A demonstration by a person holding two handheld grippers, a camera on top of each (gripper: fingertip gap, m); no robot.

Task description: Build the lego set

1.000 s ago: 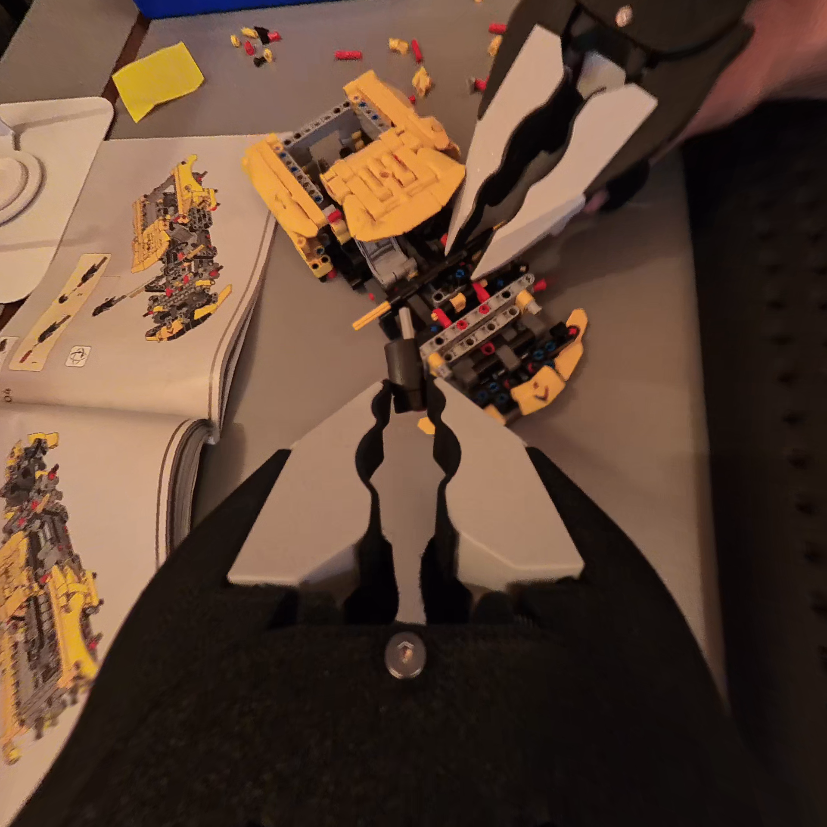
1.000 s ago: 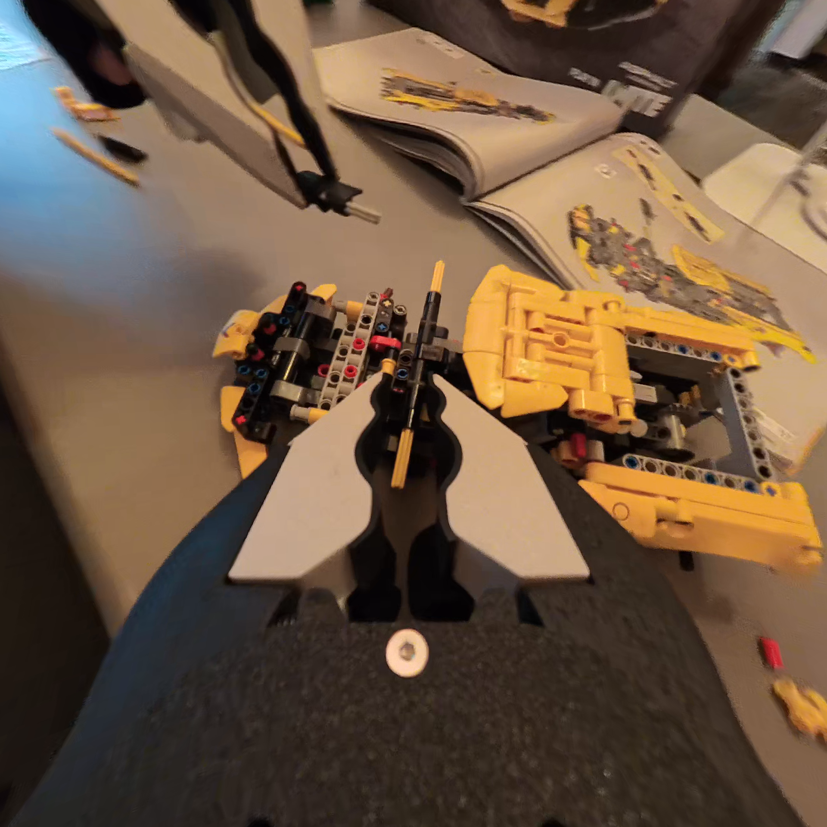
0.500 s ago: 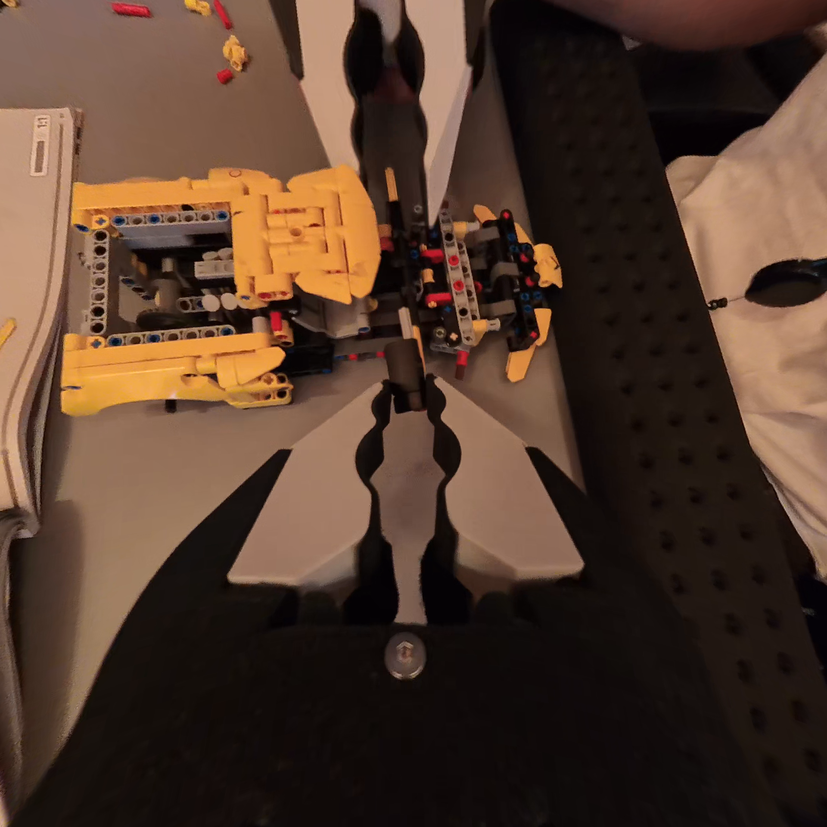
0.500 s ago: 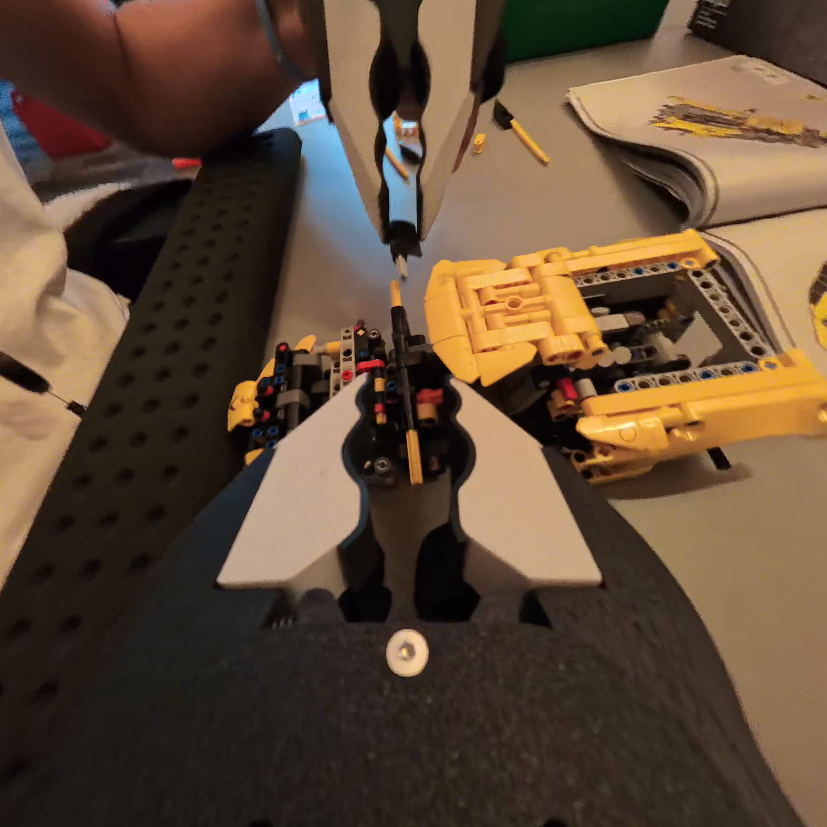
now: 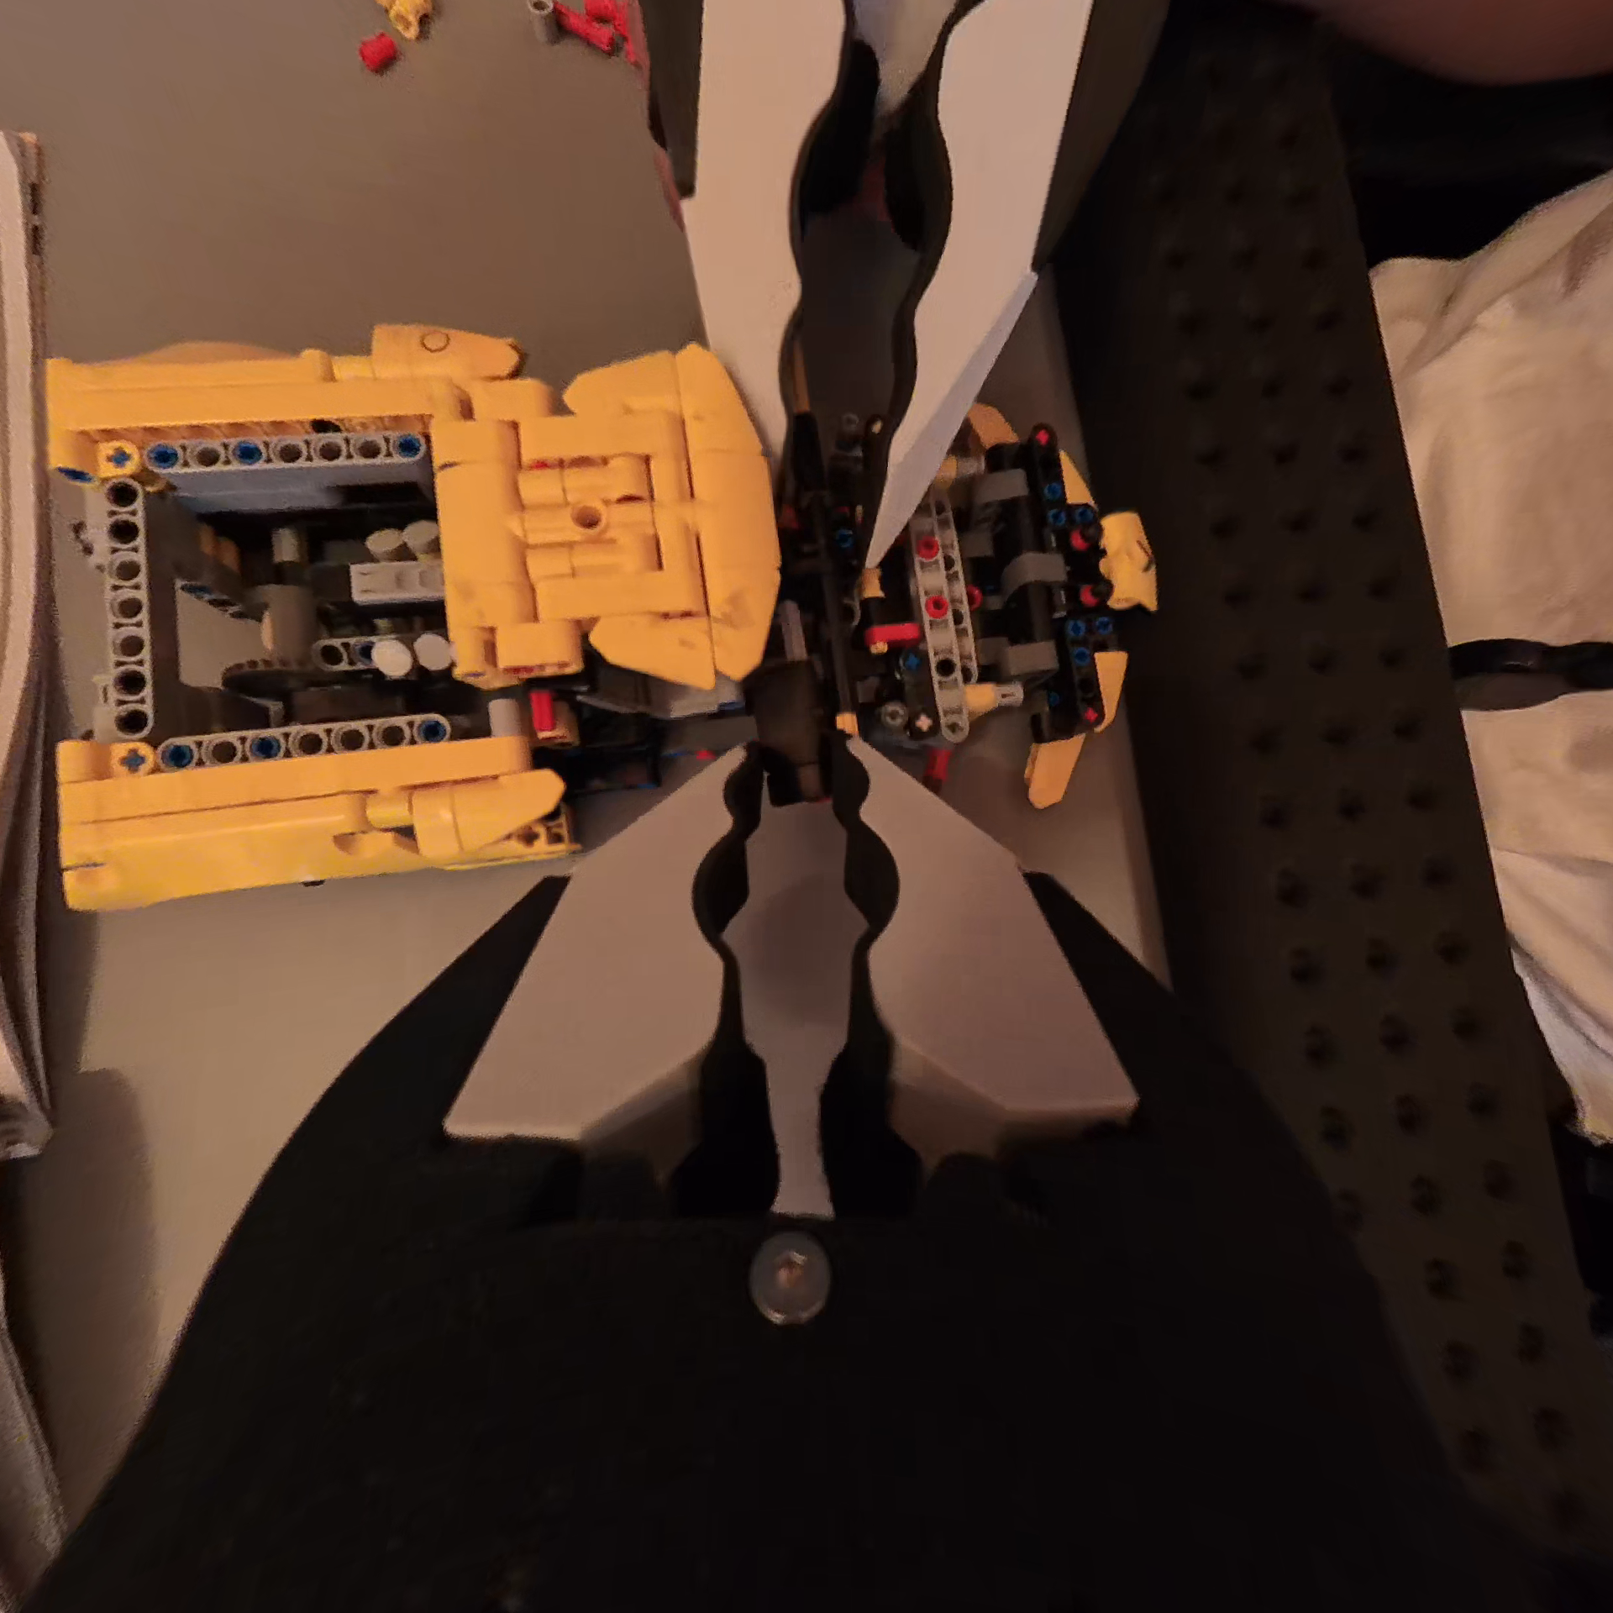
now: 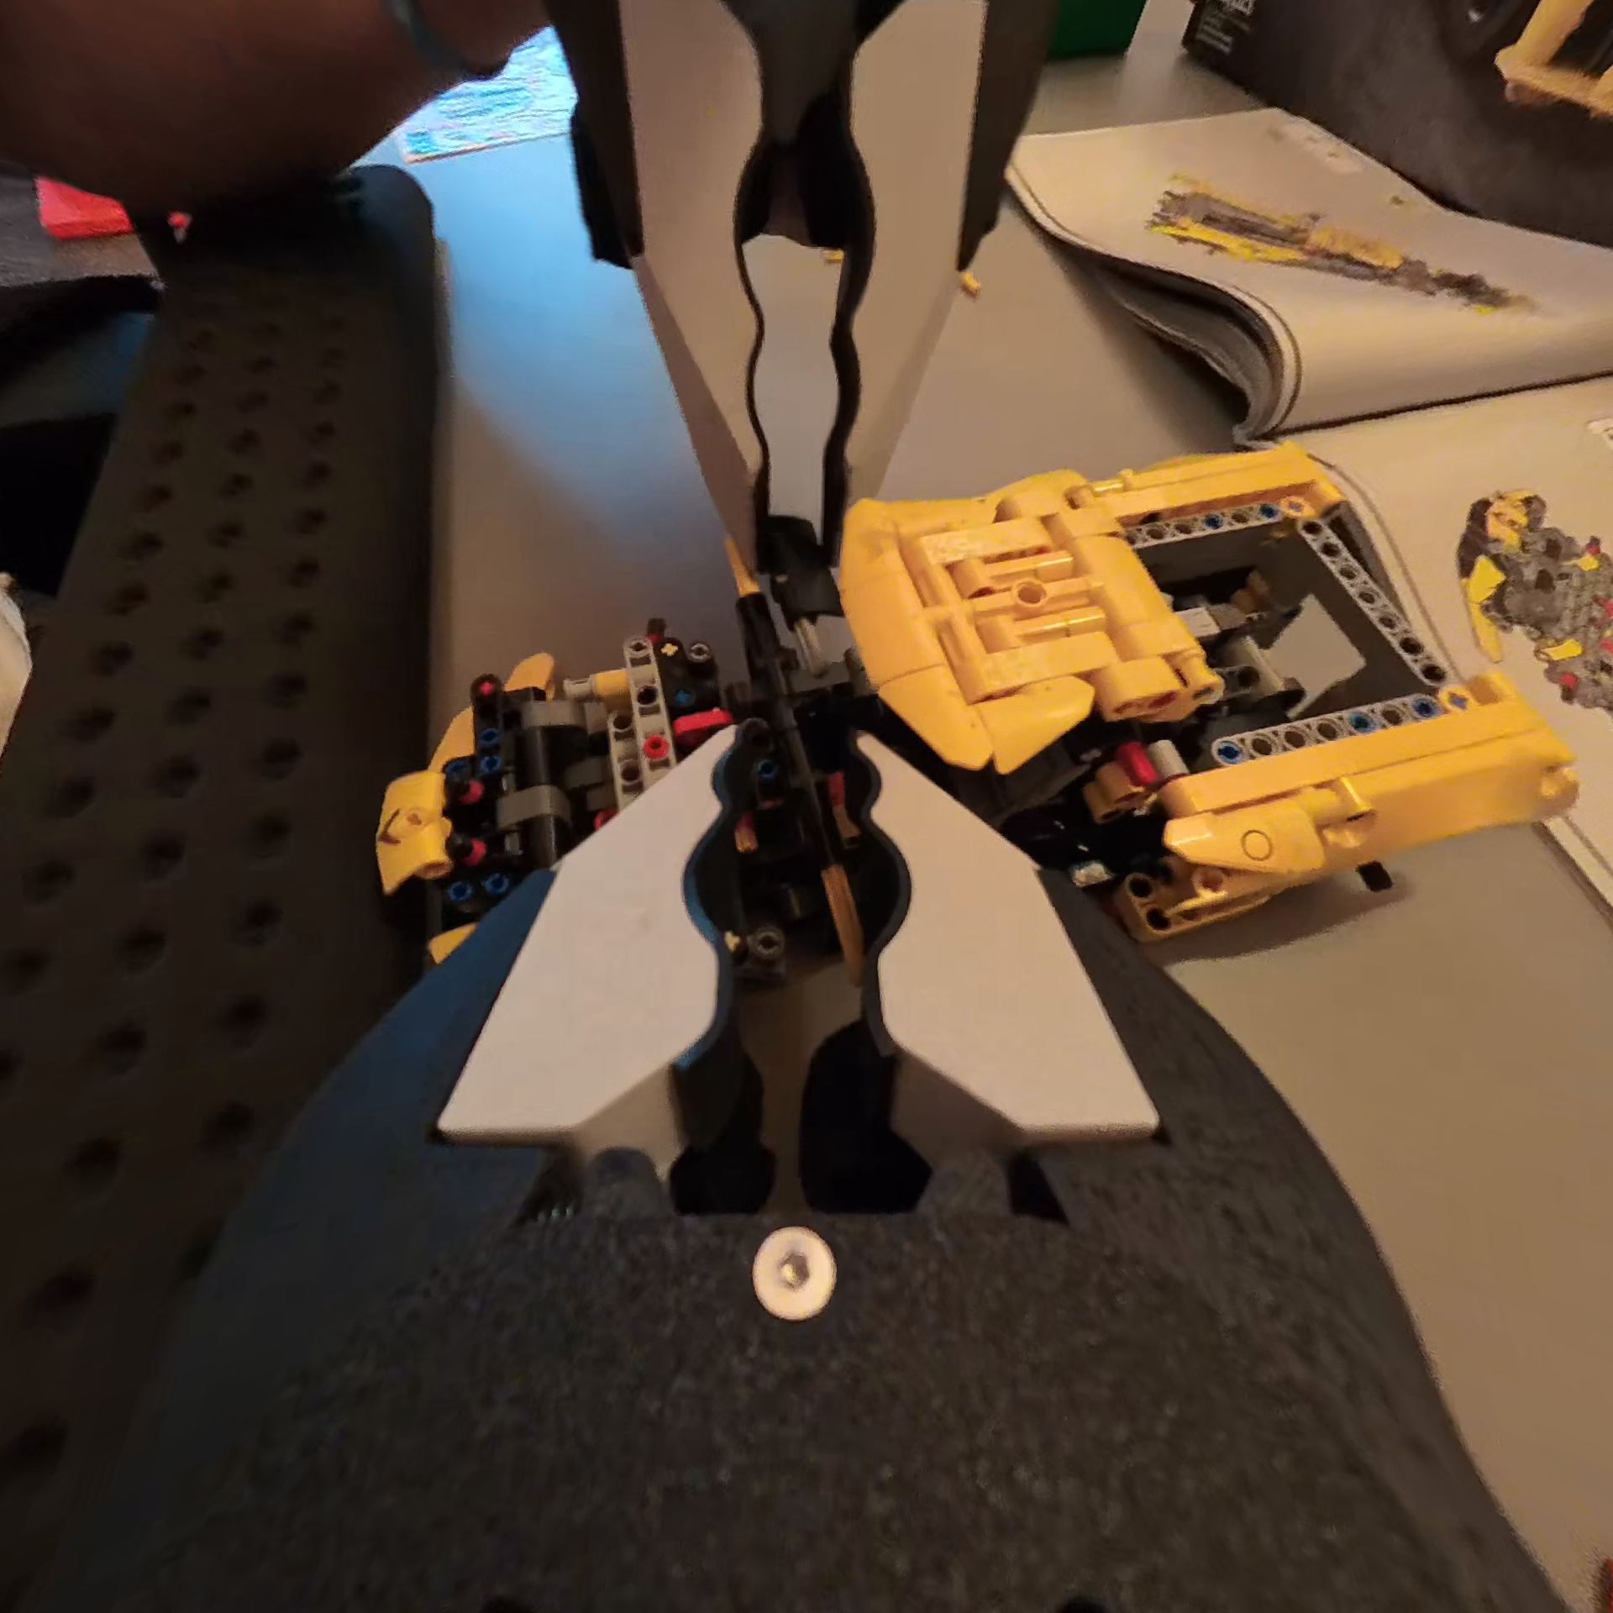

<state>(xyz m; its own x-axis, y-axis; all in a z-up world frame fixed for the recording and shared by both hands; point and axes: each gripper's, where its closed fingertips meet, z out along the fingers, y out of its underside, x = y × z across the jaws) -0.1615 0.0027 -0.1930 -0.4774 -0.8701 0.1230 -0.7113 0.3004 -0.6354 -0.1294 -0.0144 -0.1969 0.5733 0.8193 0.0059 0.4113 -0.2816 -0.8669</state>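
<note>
**Yellow model gripped from both sides**

Yellow and black lego model [image 5: 454, 611] lying on grey table [image 5: 262, 978]. Left tool [image 5: 792, 768] pinched tight on small black piece [image 5: 790, 724] at model's middle. Right tool [image 6: 799, 768] partly closed around black and yellow rod [image 6: 838, 899] from far side.

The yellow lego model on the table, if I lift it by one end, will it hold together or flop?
The yellow lego model may well flex at its narrow black middle section, which links the big yellow body to the smaller front assembly. Probably light, since the frame is open. Exposed pins and axles could pop loose.
</note>
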